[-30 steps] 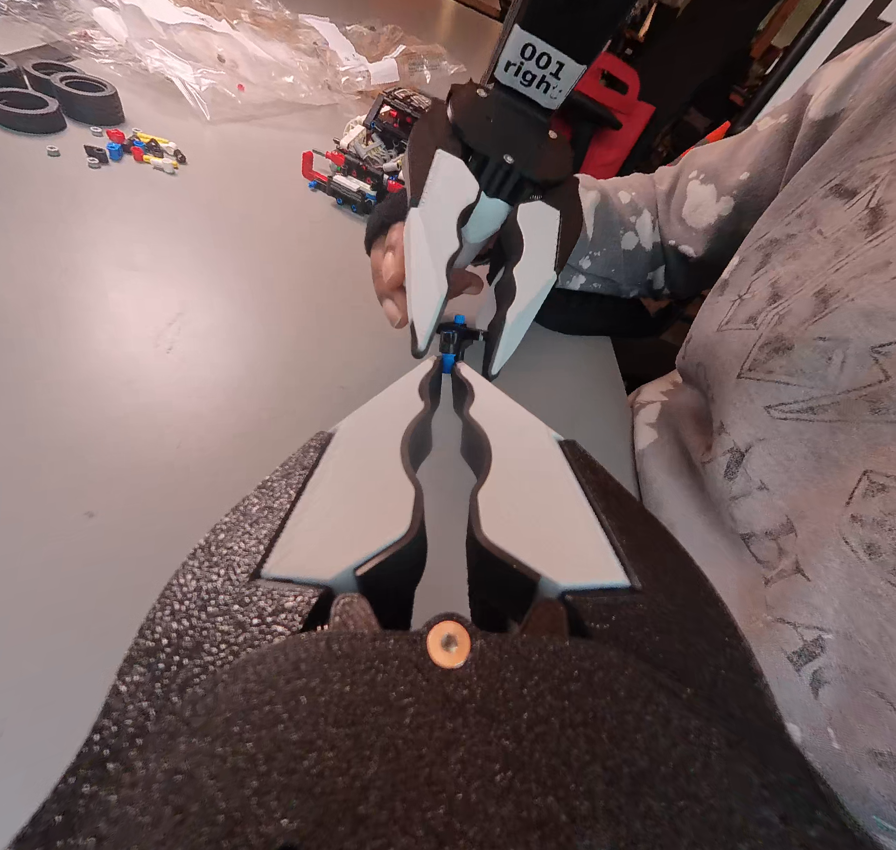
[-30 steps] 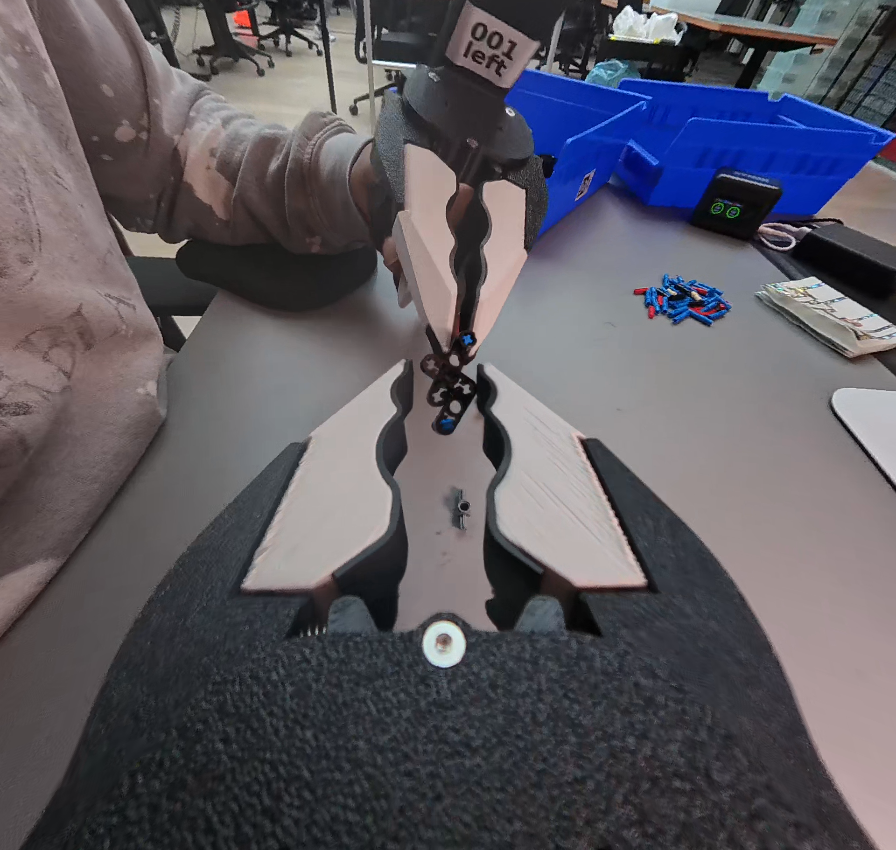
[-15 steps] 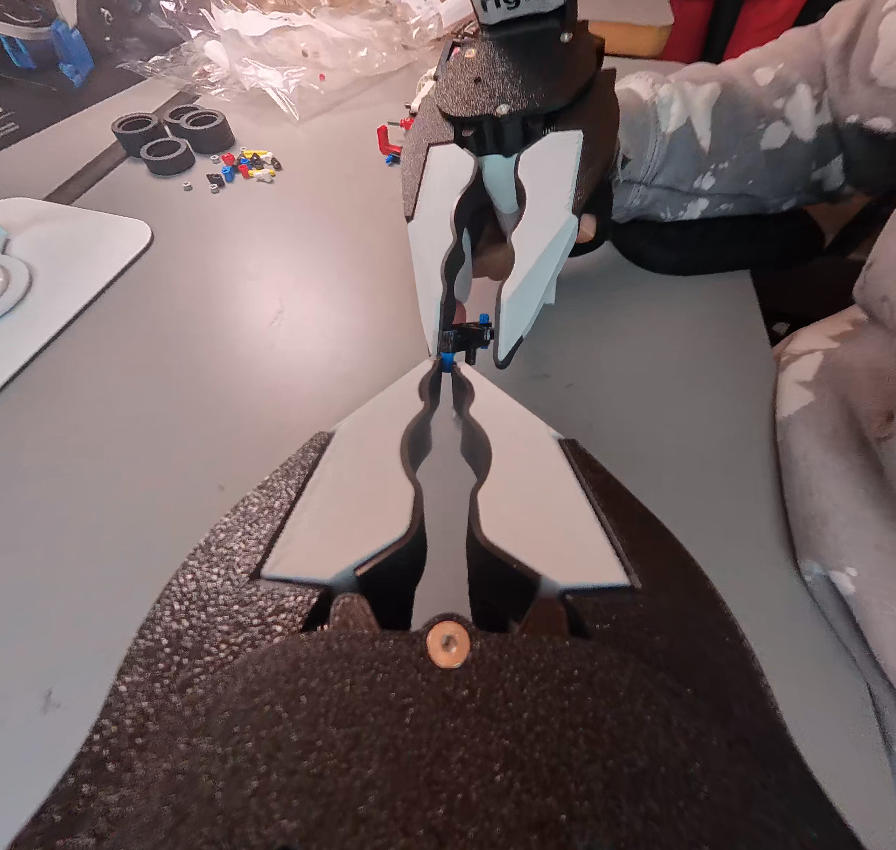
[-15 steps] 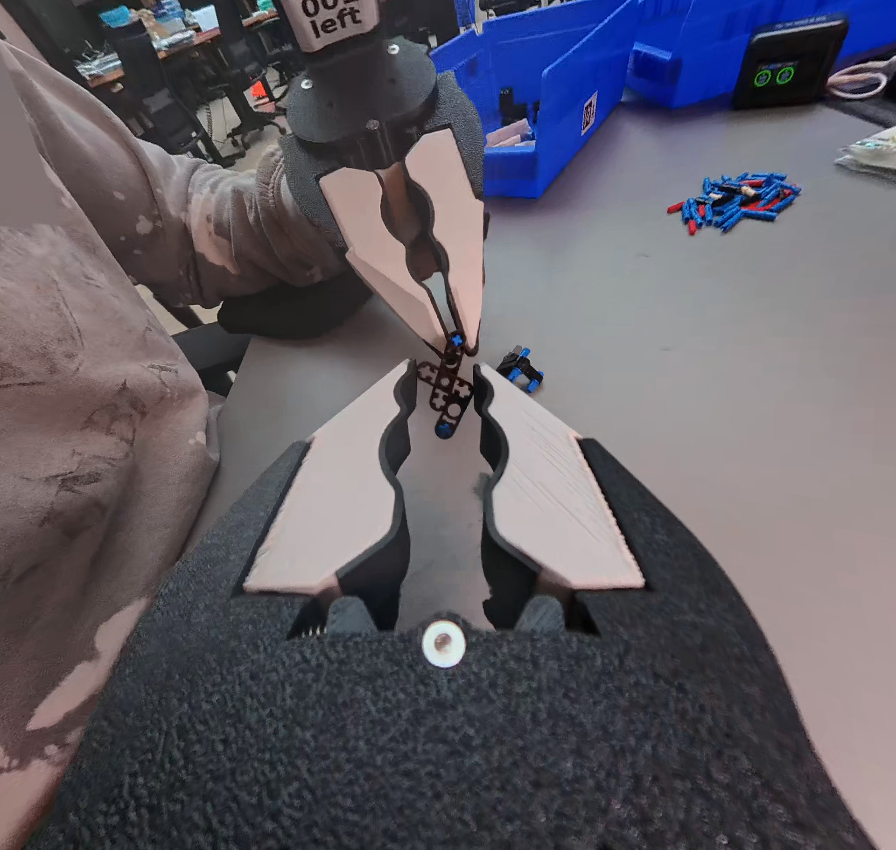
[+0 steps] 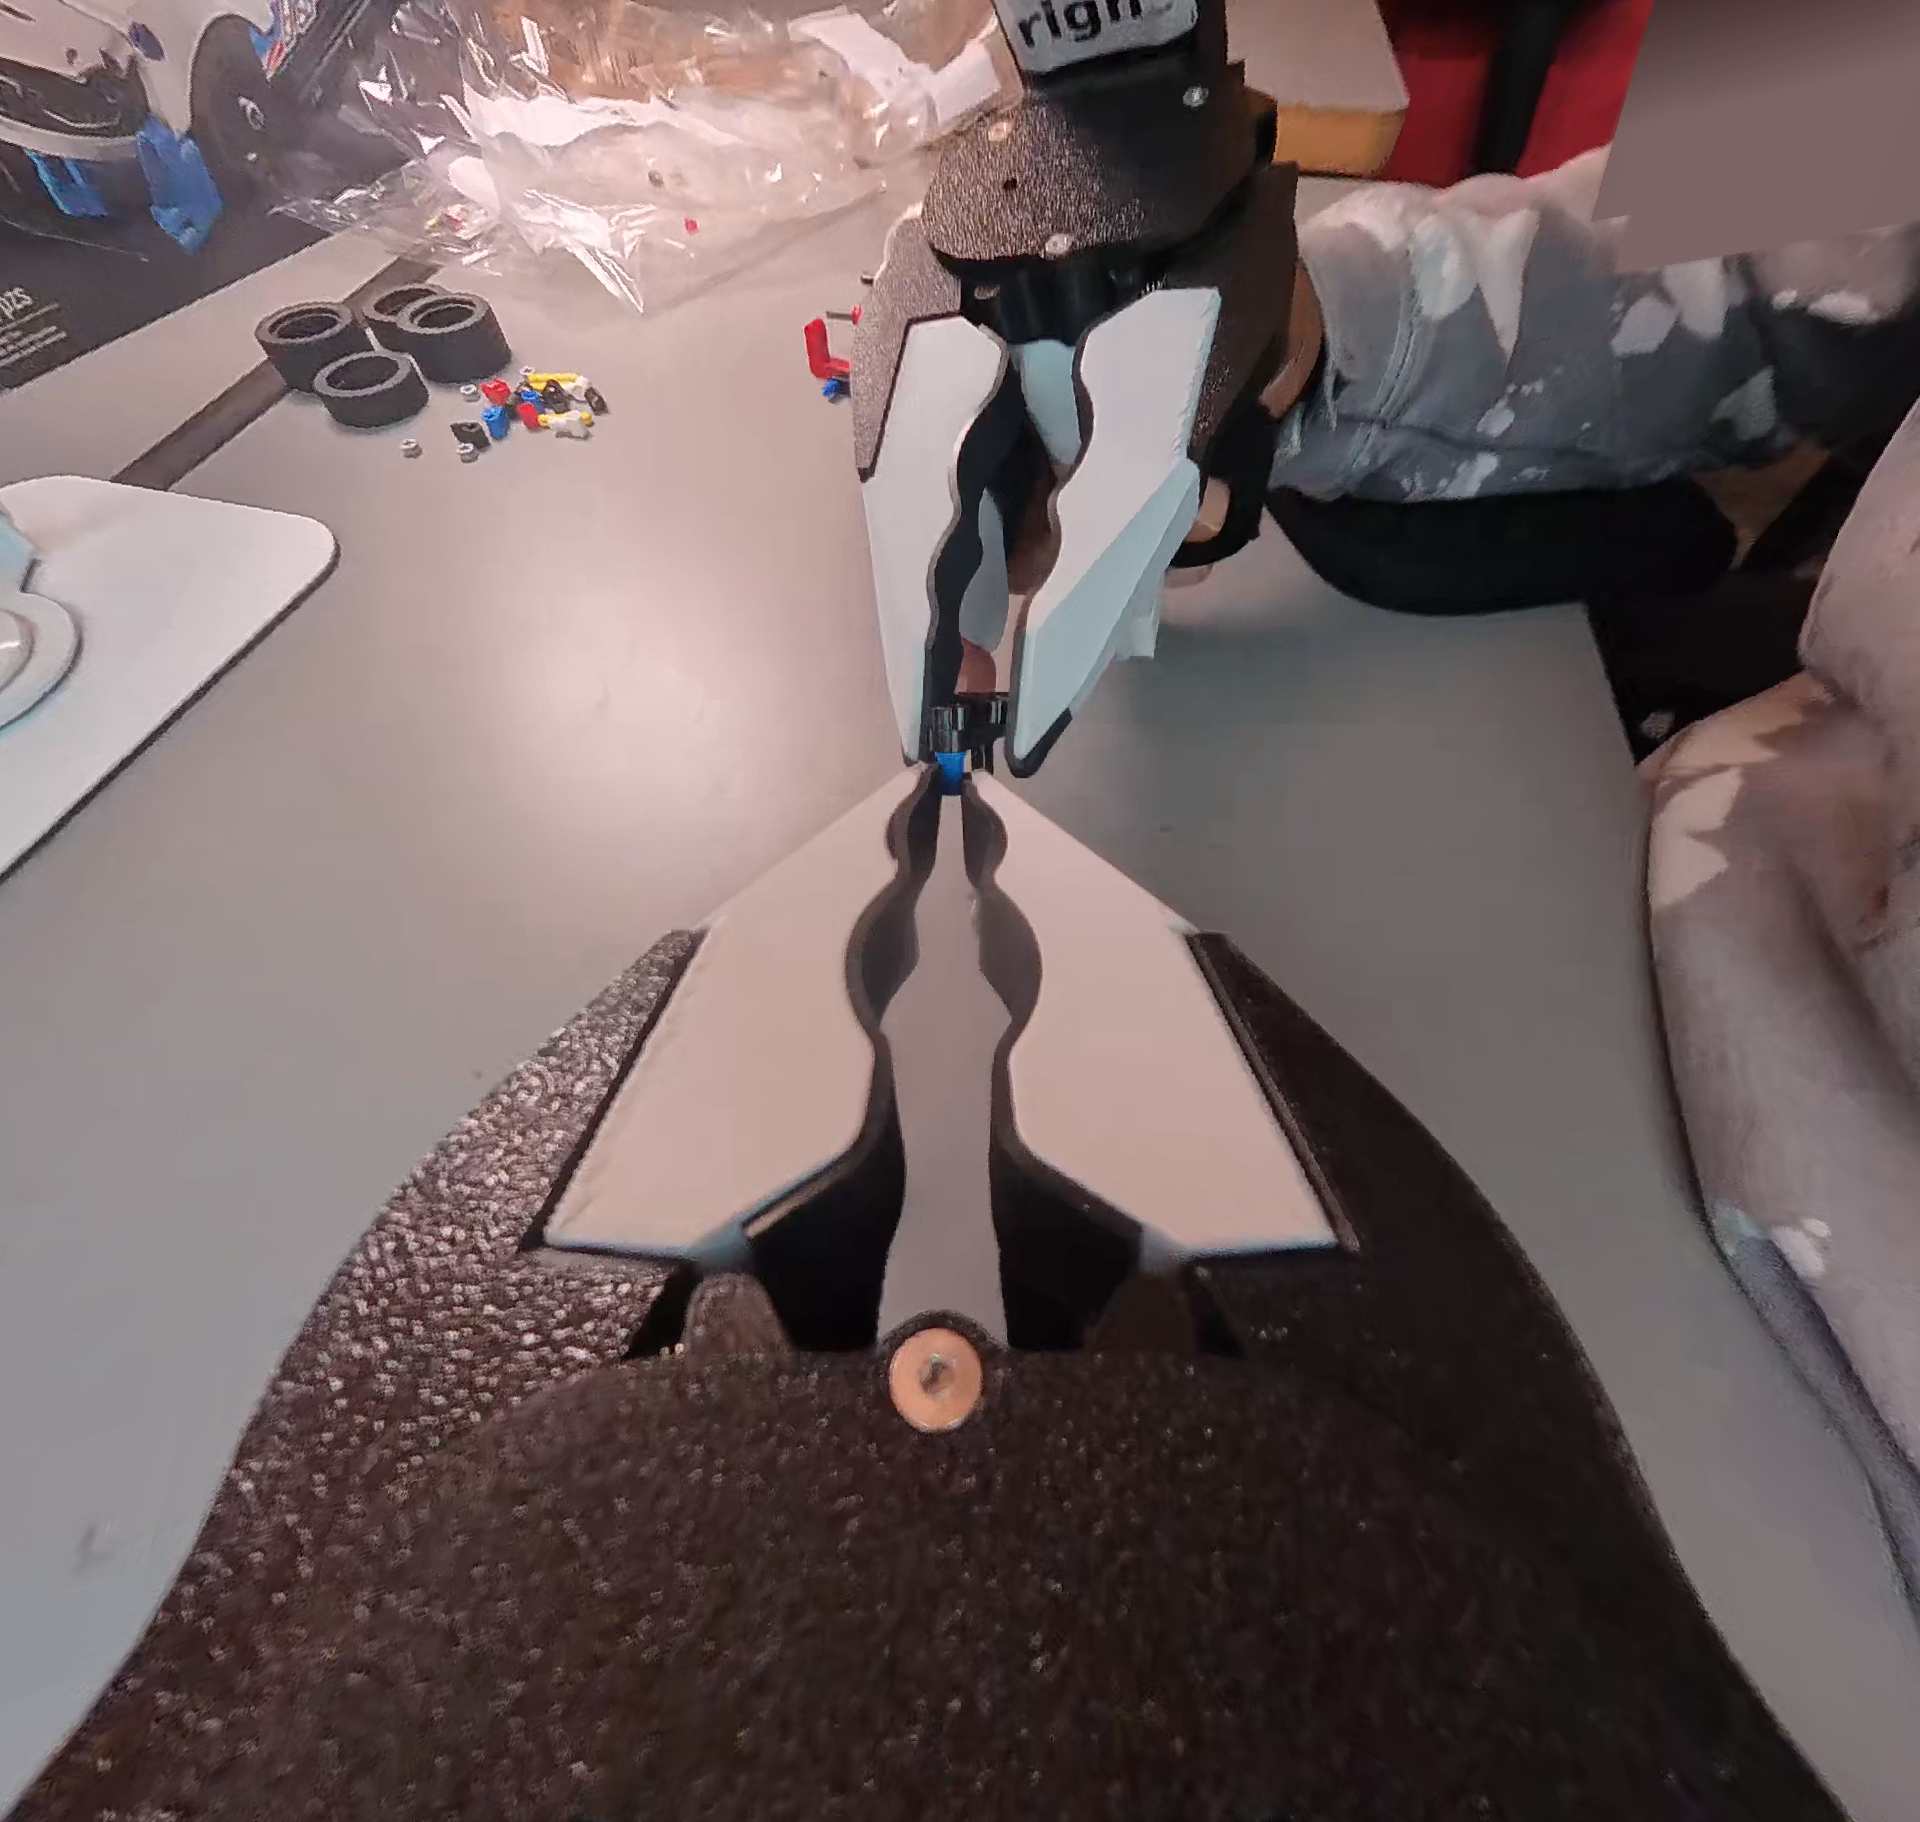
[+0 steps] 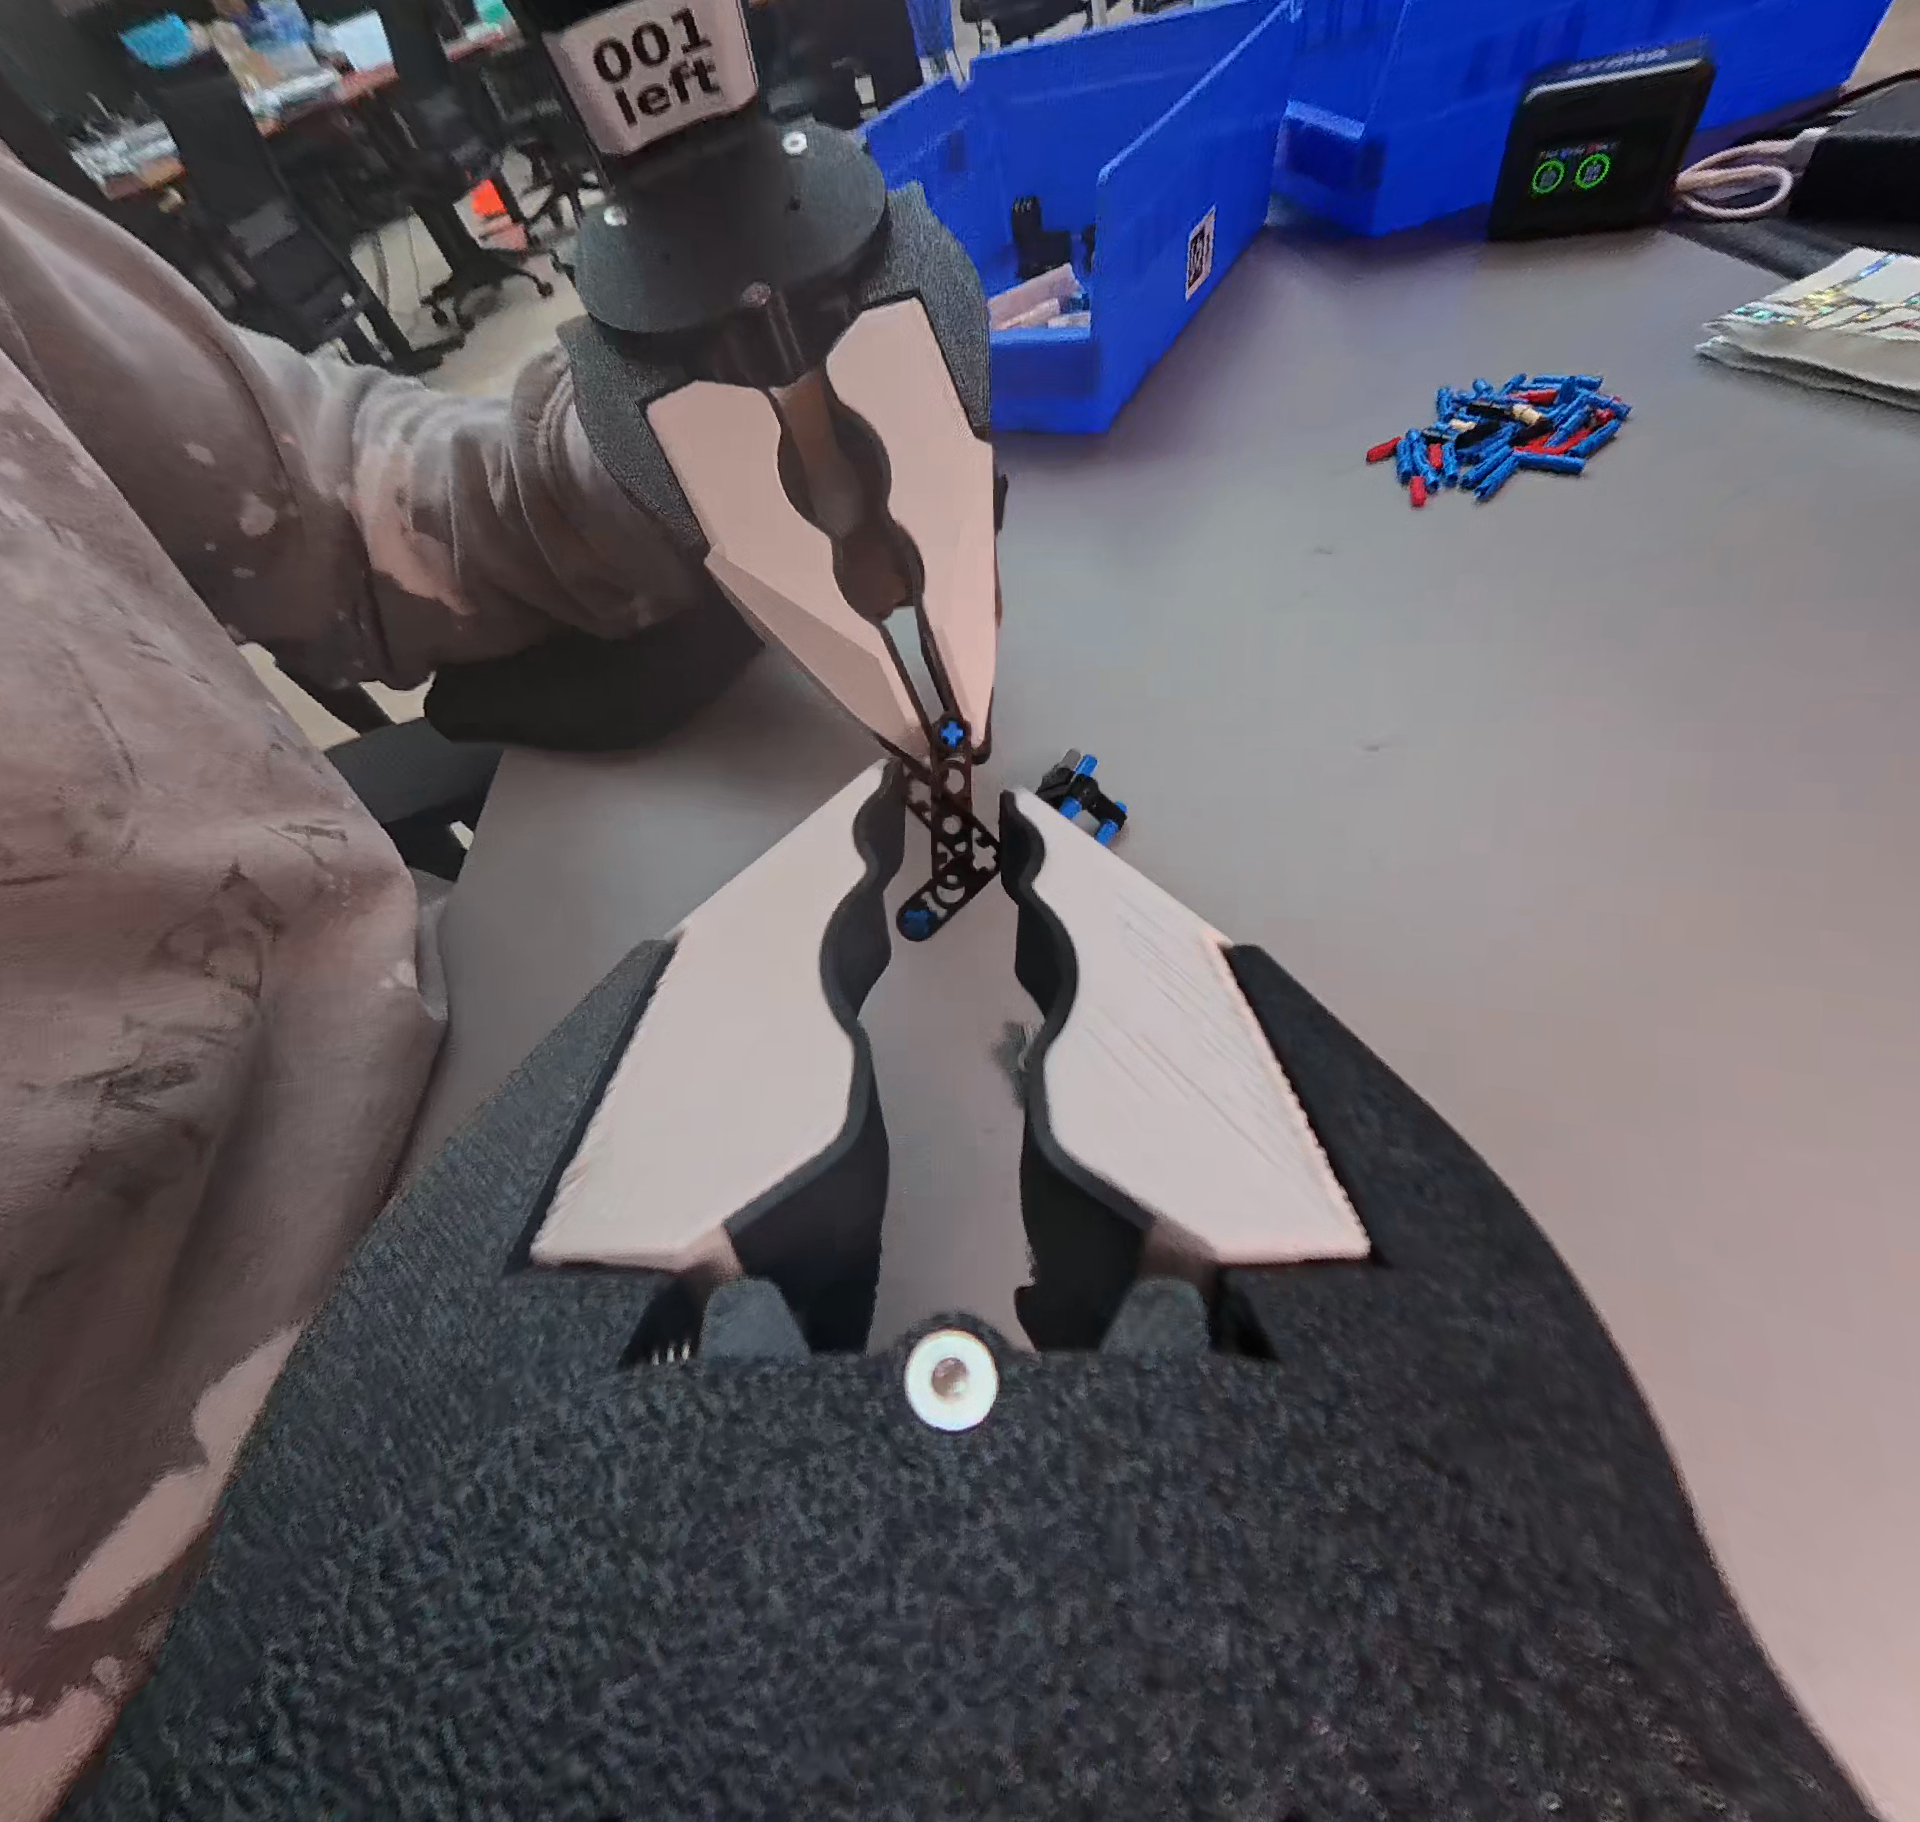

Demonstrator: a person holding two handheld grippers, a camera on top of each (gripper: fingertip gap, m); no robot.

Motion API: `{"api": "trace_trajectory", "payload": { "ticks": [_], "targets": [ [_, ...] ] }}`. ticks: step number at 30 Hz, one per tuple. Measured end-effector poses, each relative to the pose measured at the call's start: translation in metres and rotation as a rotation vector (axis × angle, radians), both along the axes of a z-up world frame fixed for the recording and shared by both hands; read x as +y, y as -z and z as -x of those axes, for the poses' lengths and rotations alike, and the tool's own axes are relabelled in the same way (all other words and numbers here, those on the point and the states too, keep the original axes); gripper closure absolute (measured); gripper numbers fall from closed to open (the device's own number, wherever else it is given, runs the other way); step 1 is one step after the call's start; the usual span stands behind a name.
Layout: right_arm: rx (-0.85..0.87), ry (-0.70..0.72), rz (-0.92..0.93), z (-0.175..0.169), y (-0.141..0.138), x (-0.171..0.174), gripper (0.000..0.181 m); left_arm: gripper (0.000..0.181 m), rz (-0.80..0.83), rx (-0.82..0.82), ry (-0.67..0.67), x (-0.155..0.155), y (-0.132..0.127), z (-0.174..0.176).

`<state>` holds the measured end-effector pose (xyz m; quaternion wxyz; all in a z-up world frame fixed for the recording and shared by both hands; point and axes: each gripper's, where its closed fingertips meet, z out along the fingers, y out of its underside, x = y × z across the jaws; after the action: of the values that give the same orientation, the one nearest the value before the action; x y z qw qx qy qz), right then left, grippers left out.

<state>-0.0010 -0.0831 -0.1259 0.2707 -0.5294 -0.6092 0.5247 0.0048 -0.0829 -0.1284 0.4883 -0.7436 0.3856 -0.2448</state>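
My left gripper (image 5: 943, 783) is shut on a blue pin (image 5: 948, 762) that sticks out of a black beam with holes (image 5: 966, 714). My right gripper (image 5: 971, 749) faces it tip to tip, and the beam sits between its fingers. In the right wrist view the beam (image 6: 951, 832) is bent and lies slanted across my right gripper (image 6: 945, 801), touching both fingers. My left gripper (image 6: 951, 733) pinches the pin at the beam's far end. Both grippers are just above the grey table (image 6: 1455, 837).
A small black part with blue pins (image 6: 1086, 798) lies by the right fingertip. Behind are a pile of blue and red pins (image 6: 1496, 437), blue bins (image 6: 1143, 214) and a booklet (image 6: 1829, 318). The left wrist view shows tyres (image 5: 384, 349), small parts (image 5: 530, 406), plastic bags (image 5: 675, 110) and a white mat (image 5: 156, 609). Both grippers' tips are close together, under 4 cm apart.
Both grippers have swung round together over the table, still joined tip to tip at the beam. The beam now lies more slanted between my right fingers.
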Motion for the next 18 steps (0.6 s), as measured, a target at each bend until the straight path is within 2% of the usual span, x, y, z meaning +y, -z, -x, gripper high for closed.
{"api": "trace_trajectory", "payload": {
  "ticks": [1, 6, 11, 15, 17, 18],
  "targets": [
    [0.023, 0.010, 0.012, 0.001, -0.004, 0.002, 0.176, 0.178, 0.012, -0.026, 0.000, 0.000, -0.003, 0.000],
    [0.034, 0.013, -0.090, 0.001, -0.005, 0.000, 0.175, 0.179, 0.014, -0.047, 0.002, -0.001, -0.005, 0.000],
    [0.033, -0.013, 0.006, -0.002, -0.005, -0.002, 0.175, 0.179, 0.002, -0.054, 0.013, -0.002, -0.006, -0.003],
    [0.101, -0.006, 0.080, -0.001, -0.017, 0.001, 0.176, 0.179, 0.005, -0.110, 0.003, 0.000, -0.017, -0.001],
    [0.158, 0.023, 0.113, -0.002, -0.028, 0.008, 0.176, 0.179, 0.009, -0.122, -0.023, 0.002, -0.019, 0.005],
    [0.216, 0.064, 0.157, -0.008, -0.042, 0.022, 0.176, 0.180, 0.007, -0.107, -0.063, 0.006, -0.017, 0.018]
  ]
}}
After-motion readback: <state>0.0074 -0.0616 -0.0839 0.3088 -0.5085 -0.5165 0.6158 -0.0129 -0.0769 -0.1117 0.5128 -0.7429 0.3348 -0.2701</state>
